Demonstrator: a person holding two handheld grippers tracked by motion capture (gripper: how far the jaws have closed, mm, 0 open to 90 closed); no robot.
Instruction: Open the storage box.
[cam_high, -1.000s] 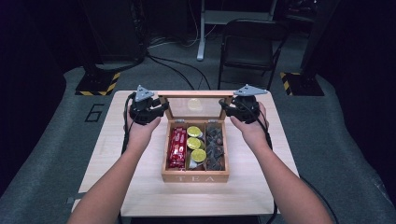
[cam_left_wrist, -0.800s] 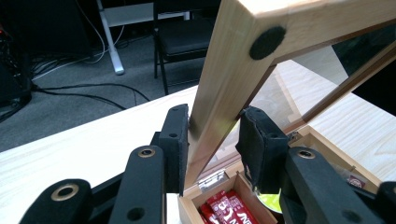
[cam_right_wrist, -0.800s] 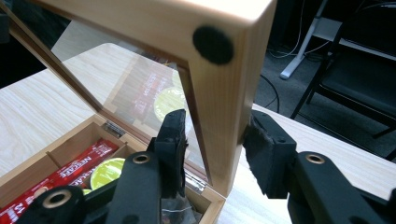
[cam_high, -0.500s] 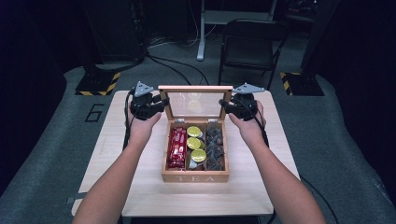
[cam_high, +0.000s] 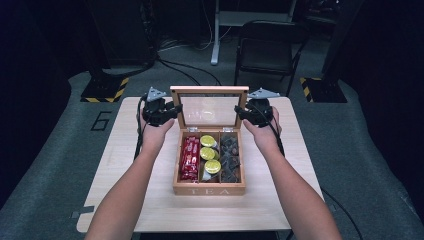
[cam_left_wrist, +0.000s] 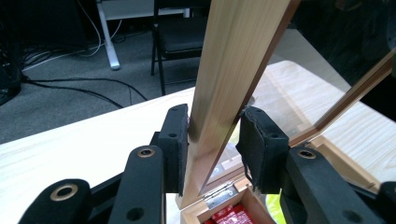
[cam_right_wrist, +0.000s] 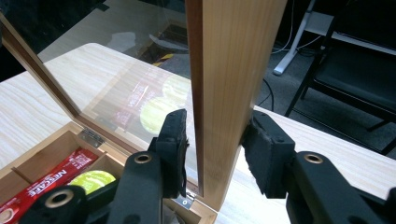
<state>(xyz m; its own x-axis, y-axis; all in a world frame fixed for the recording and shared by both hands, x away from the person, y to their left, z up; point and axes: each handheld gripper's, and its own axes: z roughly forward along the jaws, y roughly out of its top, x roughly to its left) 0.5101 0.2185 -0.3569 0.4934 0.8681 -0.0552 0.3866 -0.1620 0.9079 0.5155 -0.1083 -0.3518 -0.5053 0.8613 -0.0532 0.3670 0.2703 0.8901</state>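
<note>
A wooden tea box (cam_high: 209, 190) sits mid-table with its glass-paned lid (cam_high: 209, 111) standing up at the back. Inside lie red sachets (cam_high: 190, 157), yellow-topped pods (cam_high: 209, 154) and dark pieces (cam_high: 230, 157). My left gripper (cam_high: 172, 111) holds the lid's left side rail, and my right gripper (cam_high: 243, 112) holds the right one. In the left gripper view the pads of that gripper (cam_left_wrist: 212, 140) press on the wooden rail (cam_left_wrist: 224, 93). The right gripper (cam_right_wrist: 215, 149) clamps its rail (cam_right_wrist: 229, 70) the same way, with a red sachet (cam_right_wrist: 46, 184) below.
The light wooden table (cam_high: 130, 165) has bare room on both sides of the box. Behind it are a black folding chair (cam_high: 265, 50), floor cables (cam_high: 195, 67) and yellow-black striped blocks (cam_high: 105, 90) on grey carpet.
The lid's top edge has swung up and away from me, and both grippers moved with it on its side rails.
</note>
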